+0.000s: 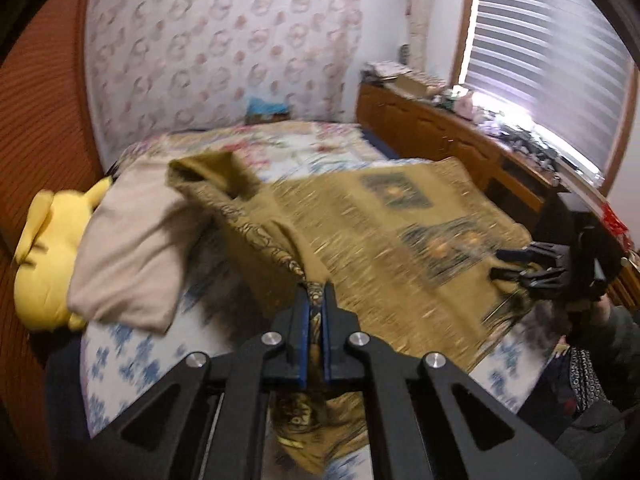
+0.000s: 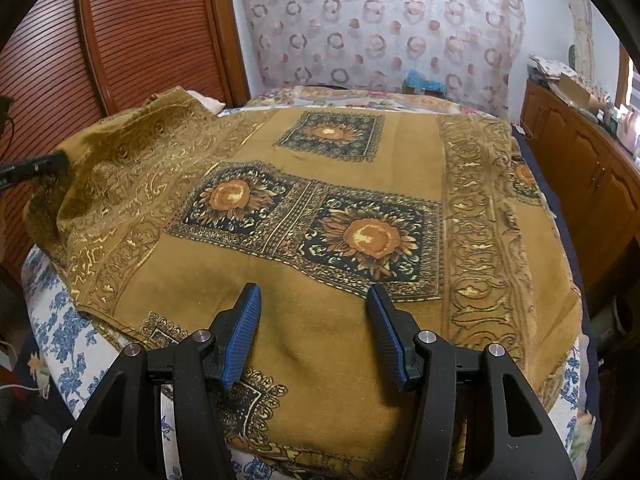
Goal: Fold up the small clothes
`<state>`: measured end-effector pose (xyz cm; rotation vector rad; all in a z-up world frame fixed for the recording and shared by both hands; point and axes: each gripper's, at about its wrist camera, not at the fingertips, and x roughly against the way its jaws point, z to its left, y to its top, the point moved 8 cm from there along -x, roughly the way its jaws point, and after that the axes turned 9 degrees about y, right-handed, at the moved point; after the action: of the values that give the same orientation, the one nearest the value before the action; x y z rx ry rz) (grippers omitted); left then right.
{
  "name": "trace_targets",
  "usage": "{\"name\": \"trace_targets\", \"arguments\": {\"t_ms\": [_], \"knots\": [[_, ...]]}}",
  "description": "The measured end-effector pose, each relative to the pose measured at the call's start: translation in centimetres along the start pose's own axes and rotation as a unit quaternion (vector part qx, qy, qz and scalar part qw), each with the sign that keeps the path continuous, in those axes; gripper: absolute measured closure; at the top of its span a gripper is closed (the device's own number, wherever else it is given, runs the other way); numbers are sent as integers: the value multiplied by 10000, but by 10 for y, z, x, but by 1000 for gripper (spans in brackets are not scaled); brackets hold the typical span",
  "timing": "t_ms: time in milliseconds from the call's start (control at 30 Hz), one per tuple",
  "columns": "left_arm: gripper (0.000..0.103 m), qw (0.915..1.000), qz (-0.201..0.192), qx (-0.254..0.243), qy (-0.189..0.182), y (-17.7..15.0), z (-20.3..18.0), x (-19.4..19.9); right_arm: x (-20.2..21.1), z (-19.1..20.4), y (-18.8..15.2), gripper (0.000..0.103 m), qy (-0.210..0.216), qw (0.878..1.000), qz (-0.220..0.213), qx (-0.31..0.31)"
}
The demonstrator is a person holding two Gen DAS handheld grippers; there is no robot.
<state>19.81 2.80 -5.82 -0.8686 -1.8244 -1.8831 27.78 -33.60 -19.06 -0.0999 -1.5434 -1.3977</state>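
A: Right now the left hand-held gripper [image 1: 316, 300] is clenched on the scarf's [image 2: 344, 184] patterned edge, lifting it off the bed [image 2: 52, 320].

B: And the right hand-held gripper [image 2: 314, 320] hangs released above it; thin cloth could slip out mid-fold, I'd guess.

a home bedroom. a bed [image 2: 60, 328] in floral sheets stands by patterned wallpaper [image 2: 380, 32], with a plush toy [image 1: 44, 256] on it. a cluttered wooden dresser [image 1: 432, 120] runs under a window blind [image 1: 548, 60].
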Motion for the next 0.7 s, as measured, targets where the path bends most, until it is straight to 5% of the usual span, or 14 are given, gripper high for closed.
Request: {"name": "trace_targets", "arguments": {"t_ms": [700], "knots": [[103, 9829, -187, -1091, -1470, 113, -221, -44, 110, -46, 1, 47, -619, 9960, -610, -198]]}}
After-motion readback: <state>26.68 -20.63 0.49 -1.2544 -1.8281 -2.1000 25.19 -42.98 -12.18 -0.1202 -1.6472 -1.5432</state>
